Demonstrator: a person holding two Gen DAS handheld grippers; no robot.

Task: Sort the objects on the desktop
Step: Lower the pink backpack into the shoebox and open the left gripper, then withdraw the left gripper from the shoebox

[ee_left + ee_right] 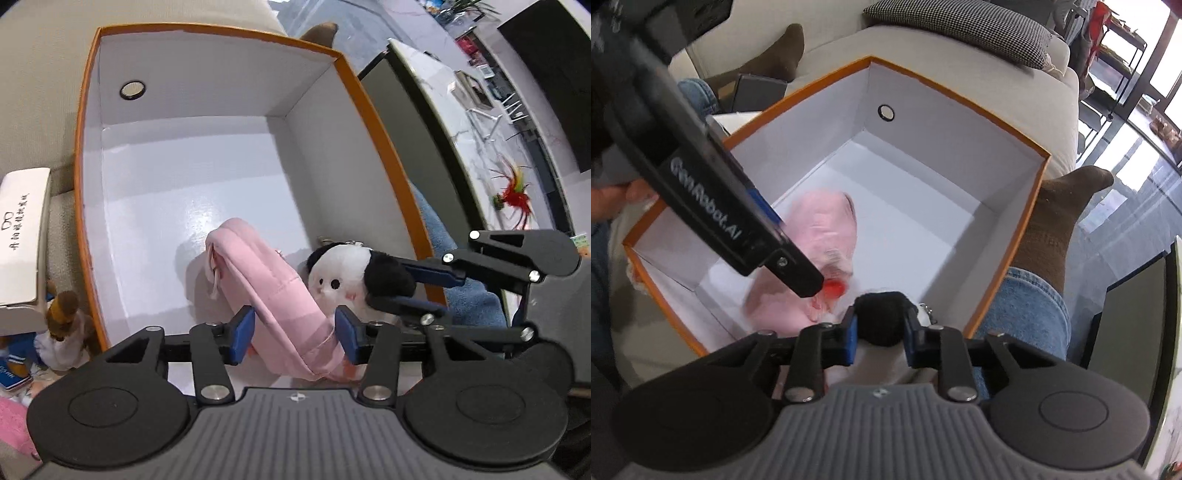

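An orange box with a white inside (88,122) lies open below both grippers; it also shows in the right wrist view (1008,280). My left gripper (295,334) has its blue pads on either side of a pink pouch (266,280) that rests on the box floor. The pouch shows blurred in the right wrist view (827,229). My right gripper (881,328) is shut on the black ear of a white and black plush toy (881,314). The plush (340,273) sits in the box next to the pouch, with the right gripper (399,288) reaching in from the right.
A white carton (22,240) and a small brown-haired doll (62,332) lie left of the box. A person's leg in jeans (1027,310) and brown sock (1056,221) lie right of the box. A sofa with a checked cushion (960,26) stands behind.
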